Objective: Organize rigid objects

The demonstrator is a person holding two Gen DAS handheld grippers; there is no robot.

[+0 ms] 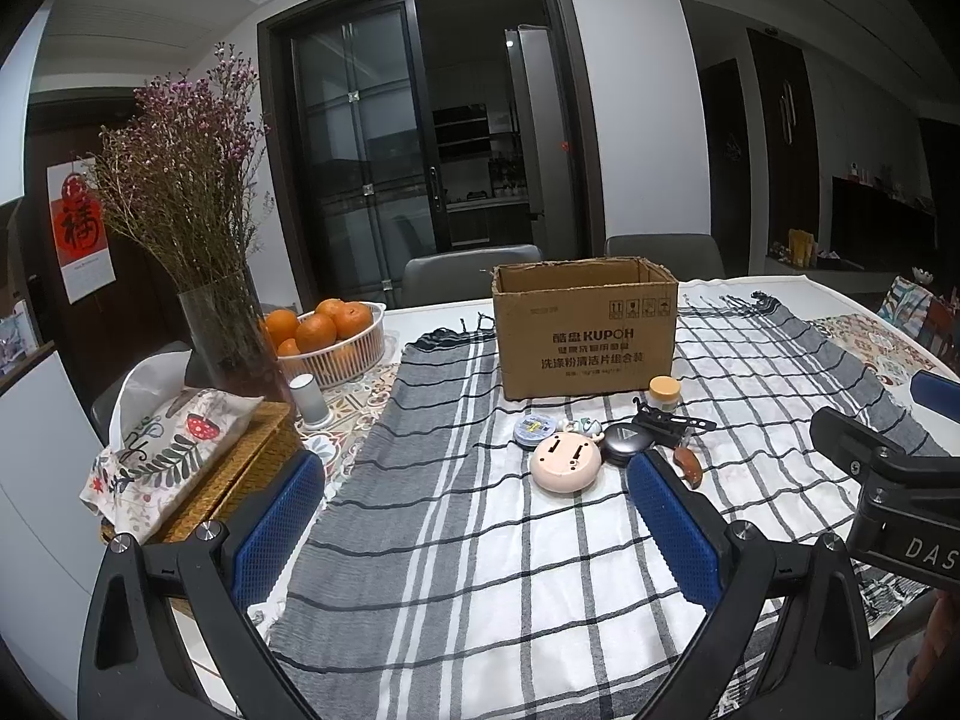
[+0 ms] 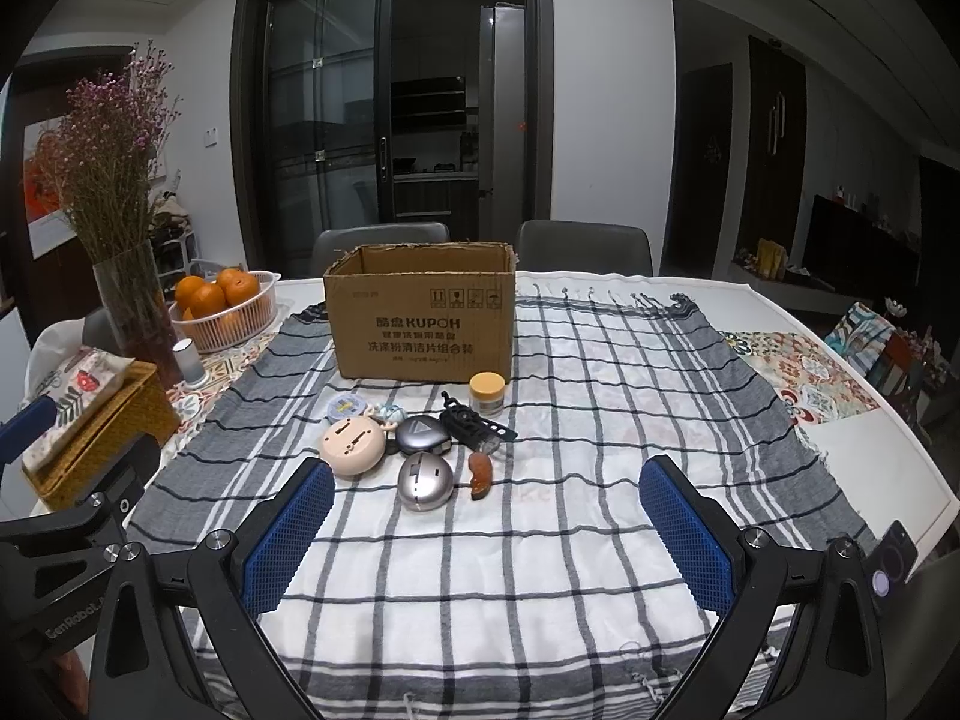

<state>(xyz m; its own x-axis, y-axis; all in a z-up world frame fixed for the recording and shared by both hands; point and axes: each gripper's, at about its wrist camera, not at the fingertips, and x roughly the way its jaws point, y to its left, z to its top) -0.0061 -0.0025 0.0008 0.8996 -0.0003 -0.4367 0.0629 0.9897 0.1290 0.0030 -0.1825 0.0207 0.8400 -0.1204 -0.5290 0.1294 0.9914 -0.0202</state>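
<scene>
An open cardboard box (image 1: 585, 327) (image 2: 423, 318) stands on the checked cloth. In front of it lie small rigid objects: a pink round disc (image 1: 565, 461) (image 2: 351, 443), a small round tin (image 1: 532, 425) (image 2: 346, 405), a dark rounded case (image 1: 627, 444) (image 2: 422, 435), a silver round case (image 2: 425, 481), a black clip (image 1: 663, 423) (image 2: 474, 422), a brown folding knife (image 1: 689, 465) (image 2: 480, 473) and a yellow-lidded jar (image 1: 665, 393) (image 2: 486, 393). My left gripper (image 1: 474, 534) is open and empty, short of the objects. My right gripper (image 2: 486, 534) is open and empty, just short of the silver case.
A vase of dried flowers (image 1: 225, 324) (image 2: 135, 306), a basket of oranges (image 1: 336, 333) (image 2: 225, 306), a small white cylinder (image 1: 311, 399) and a tissue pack on a wicker box (image 1: 240, 474) stand at the left. Two chairs (image 2: 585, 246) stand behind the table.
</scene>
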